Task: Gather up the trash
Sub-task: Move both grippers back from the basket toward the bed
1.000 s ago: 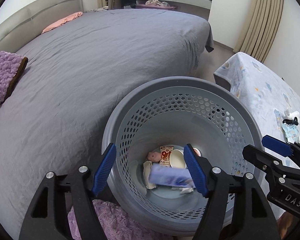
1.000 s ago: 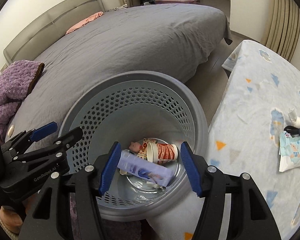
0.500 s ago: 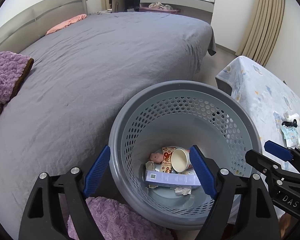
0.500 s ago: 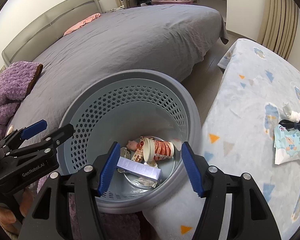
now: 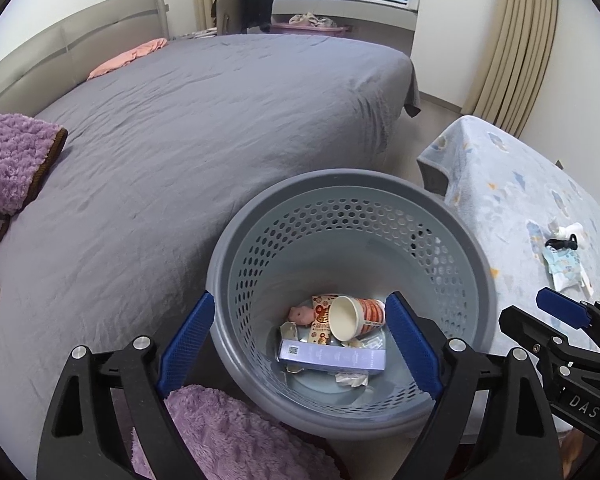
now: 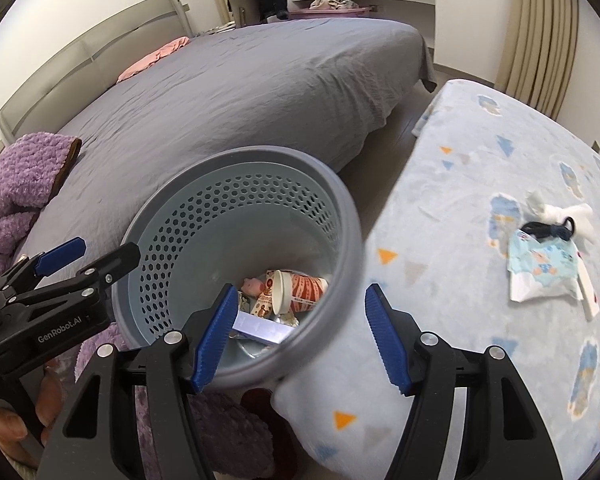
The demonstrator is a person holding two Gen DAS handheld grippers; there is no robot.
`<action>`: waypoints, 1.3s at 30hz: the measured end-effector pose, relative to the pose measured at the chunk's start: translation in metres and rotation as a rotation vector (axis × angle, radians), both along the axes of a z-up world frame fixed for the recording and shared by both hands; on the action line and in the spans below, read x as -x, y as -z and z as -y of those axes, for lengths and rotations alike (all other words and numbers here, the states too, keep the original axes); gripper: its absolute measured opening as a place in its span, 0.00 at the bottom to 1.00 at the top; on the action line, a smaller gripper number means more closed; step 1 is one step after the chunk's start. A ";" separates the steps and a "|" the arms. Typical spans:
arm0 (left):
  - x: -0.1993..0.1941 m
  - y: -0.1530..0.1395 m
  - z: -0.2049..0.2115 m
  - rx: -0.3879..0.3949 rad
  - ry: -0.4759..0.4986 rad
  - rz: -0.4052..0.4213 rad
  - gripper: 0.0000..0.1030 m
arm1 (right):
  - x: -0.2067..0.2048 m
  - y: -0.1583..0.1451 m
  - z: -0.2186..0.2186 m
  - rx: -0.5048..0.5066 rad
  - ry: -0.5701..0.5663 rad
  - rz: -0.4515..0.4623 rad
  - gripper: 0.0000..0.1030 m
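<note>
Left gripper (image 5: 296, 344) above the grey perforated plastic trash basket (image 5: 476, 280), jaws opening, nothing between them. Right gripper (image 6: 296, 330), marked "DAS", fingers apart and empty; the left one reads "GenRobot.AI". In the basket: lavender rectangular carton (image 5: 332, 357) with QR code, red-patterned paper cup (image 5: 354, 317), wrappers. Farther right, blue printed packet (image 6: 540, 272) on the pale blue patterned blanket (image 6: 460, 184).

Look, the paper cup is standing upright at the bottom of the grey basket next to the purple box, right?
Not quite. The paper cup is lying on its side, its open mouth facing the camera, not upright. It does sit at the bottom of the grey basket, beside the purple box. The left wrist view shows this most clearly.
</note>
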State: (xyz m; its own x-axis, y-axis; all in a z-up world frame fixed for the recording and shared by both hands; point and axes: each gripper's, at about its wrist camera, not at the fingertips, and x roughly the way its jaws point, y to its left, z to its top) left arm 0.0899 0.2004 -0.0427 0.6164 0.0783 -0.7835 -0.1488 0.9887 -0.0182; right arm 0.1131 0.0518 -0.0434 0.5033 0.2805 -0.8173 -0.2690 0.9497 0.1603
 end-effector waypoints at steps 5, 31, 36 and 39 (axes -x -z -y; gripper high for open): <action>0.006 -0.007 0.011 -0.002 0.018 0.015 0.86 | 0.011 -0.004 0.016 -0.001 0.027 0.006 0.64; 0.023 -0.022 0.102 -0.018 0.167 0.033 0.88 | 0.057 -0.002 0.129 -0.036 0.216 0.014 0.66; 0.022 -0.020 0.124 -0.022 0.206 0.026 0.88 | 0.062 0.000 0.152 -0.035 0.249 0.014 0.66; 0.021 -0.020 0.138 -0.025 0.231 0.027 0.88 | 0.064 0.002 0.166 -0.036 0.271 0.011 0.66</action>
